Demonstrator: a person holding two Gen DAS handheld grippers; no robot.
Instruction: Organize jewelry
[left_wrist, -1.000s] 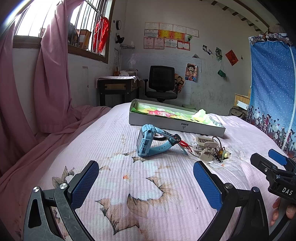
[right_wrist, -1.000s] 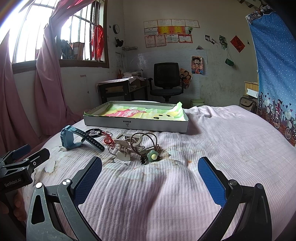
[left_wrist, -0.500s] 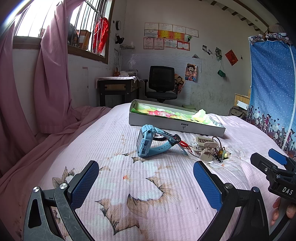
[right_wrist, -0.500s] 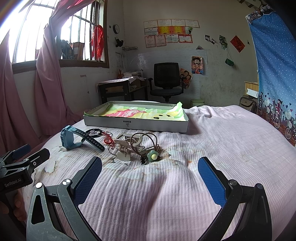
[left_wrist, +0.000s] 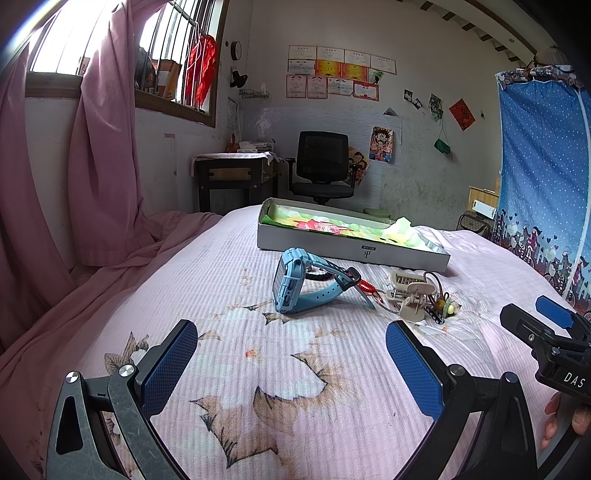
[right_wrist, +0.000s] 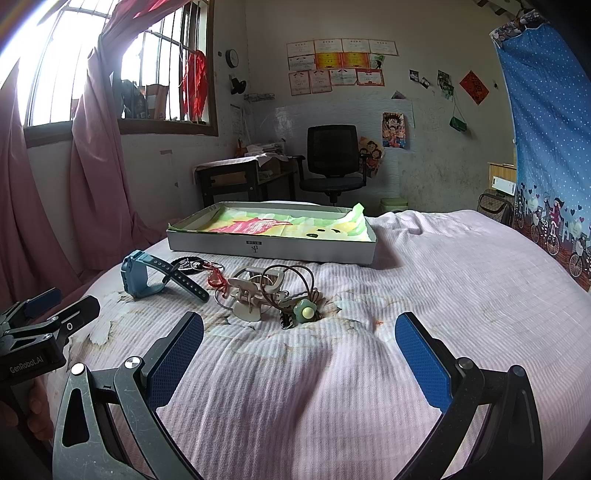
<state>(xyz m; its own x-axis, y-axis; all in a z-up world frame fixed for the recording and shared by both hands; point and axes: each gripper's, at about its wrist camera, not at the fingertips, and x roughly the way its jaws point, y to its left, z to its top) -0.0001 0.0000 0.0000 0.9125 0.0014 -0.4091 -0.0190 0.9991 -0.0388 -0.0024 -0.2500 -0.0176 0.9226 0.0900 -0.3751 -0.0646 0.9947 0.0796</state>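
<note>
A: What lies on the bed (right_wrist: 443, 266)?
B: One blue watch (right_wrist: 138, 275) at the left, a red charm (right_wrist: 216, 278), a beige clip (right_wrist: 251, 295), a flower tie (right_wrist: 306, 313) — all in a near cluster. Just beyond it sits one open box (right_wrist: 271, 249) lined with coloured paper.
A: The grippers?
B: Left gripper (left_wrist: 291, 360) and right gripper (right_wrist: 299, 352) both gape wide, empty, short of the cluster — nothing between.
A: Any writing?
B: "GenRobot.AI" on the left, "DAS" on the right. A chair (right_wrist: 334, 158) and desk (right_wrist: 236, 173) stand far back.
</note>
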